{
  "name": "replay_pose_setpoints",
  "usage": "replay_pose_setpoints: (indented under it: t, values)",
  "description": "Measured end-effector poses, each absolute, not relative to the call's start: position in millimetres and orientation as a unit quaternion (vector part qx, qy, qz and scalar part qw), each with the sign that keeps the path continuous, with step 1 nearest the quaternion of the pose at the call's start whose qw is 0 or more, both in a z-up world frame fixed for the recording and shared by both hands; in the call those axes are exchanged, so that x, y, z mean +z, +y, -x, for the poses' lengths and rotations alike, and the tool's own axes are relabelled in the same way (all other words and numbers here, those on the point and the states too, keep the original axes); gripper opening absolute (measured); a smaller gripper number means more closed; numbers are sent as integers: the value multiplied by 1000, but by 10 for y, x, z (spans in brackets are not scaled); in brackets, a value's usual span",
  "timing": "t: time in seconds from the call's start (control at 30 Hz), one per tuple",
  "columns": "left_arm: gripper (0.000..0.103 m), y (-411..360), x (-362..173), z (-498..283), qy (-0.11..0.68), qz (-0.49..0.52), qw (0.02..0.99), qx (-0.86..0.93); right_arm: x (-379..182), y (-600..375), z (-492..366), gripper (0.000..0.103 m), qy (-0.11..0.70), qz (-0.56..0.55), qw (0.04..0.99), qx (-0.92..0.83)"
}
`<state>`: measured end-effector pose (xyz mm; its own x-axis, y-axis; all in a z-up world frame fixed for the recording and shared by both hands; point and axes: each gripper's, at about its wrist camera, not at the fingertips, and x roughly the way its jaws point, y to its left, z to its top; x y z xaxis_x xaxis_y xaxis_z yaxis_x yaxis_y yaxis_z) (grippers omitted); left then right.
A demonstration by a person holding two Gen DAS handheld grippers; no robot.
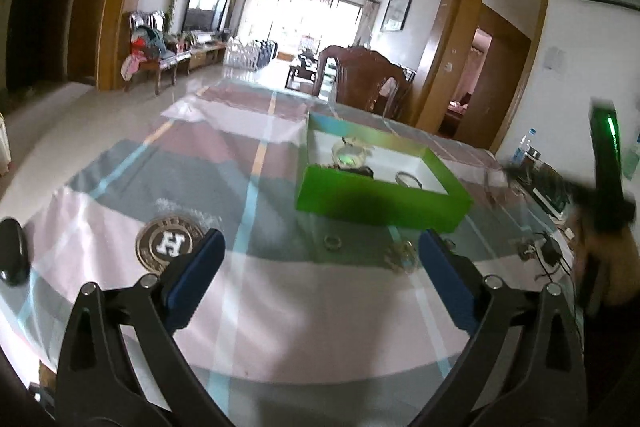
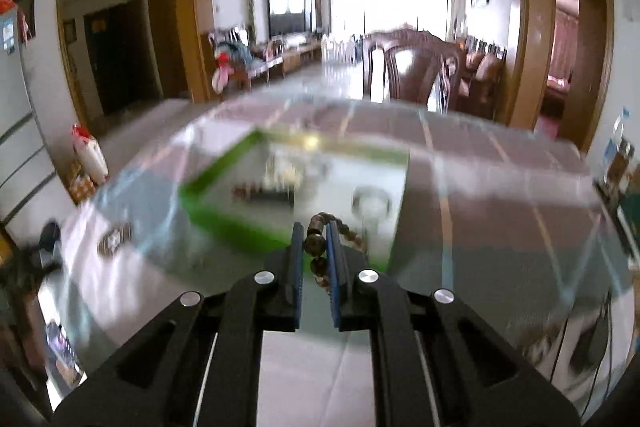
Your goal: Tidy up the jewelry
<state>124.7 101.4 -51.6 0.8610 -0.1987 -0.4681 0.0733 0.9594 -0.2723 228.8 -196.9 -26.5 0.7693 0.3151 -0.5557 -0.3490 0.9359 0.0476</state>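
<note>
Jewelry is partly sorted, by the look of things. Nearest, the right gripper [image 2: 314, 247] is clamped on a brown bead bracelet [image 2: 320, 243], carried clear of the table [image 1: 280, 327] and in front of the green box's near wall. The left gripper [image 1: 320, 251] stands wide apart with nothing between its pads. Just beyond it, a small ring [image 1: 332, 243] and a blurred metal piece [image 1: 402, 253] lie loose on the glass-covered cloth, near the front edge. Further on, the green box [image 1: 380, 201] already holds several pieces, among them a bangle [image 1: 408, 179]. Judgement: the held bracelet and two loose pieces remain to be boxed.
</note>
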Motion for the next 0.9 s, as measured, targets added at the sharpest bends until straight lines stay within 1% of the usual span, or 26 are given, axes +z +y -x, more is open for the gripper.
replay_pose_setpoints:
  t: [0.1, 0.17, 0.27, 0.4, 0.43, 0.47, 0.53, 0.57, 0.73, 0.8, 0.9]
  values:
    - [96, 977, -551, -1212, 262, 117, 955, -71, -127, -1877, -2686, 11, 288, 15, 941, 179]
    - [96, 964, -583, -1191, 268, 118, 953, -72, -145, -1803, -2933, 11, 293, 9, 939, 178]
    - [96, 939, -596, -1139, 270, 117, 953, -75, -313, -1666, -3311, 11, 316, 2, 933, 171]
    - [96, 911, -627, -1116, 277, 115, 951, -72, -695, -1558, -3693, 12, 367, -7, 917, 157]
    - [96, 907, -632, -1113, 279, 115, 951, -74, -728, -1596, -3700, 23, 372, -19, 915, 153]
    - [96, 906, -636, -1115, 279, 115, 950, -74, -732, -1653, -3660, 43, 371, -36, 915, 153]
    - [96, 899, -645, -1108, 279, 112, 951, -76, -655, -1820, -3422, 60, 341, -75, 923, 160]
    - [96, 897, -656, -1116, 280, 112, 950, -77, -573, -1907, -3219, 61, 320, -81, 930, 162]
    - [96, 837, -689, -1176, 282, 110, 949, -85, -402, -2129, -2220, 64, 264, -70, 946, 173]
    - [96, 763, -713, -1203, 283, 105, 948, -95, -452, -2184, -1792, 66, 252, -56, 951, 171]
    - [96, 654, -740, -1262, 288, 94, 948, -99, -612, -2263, -1420, 70, 257, -58, 951, 162]
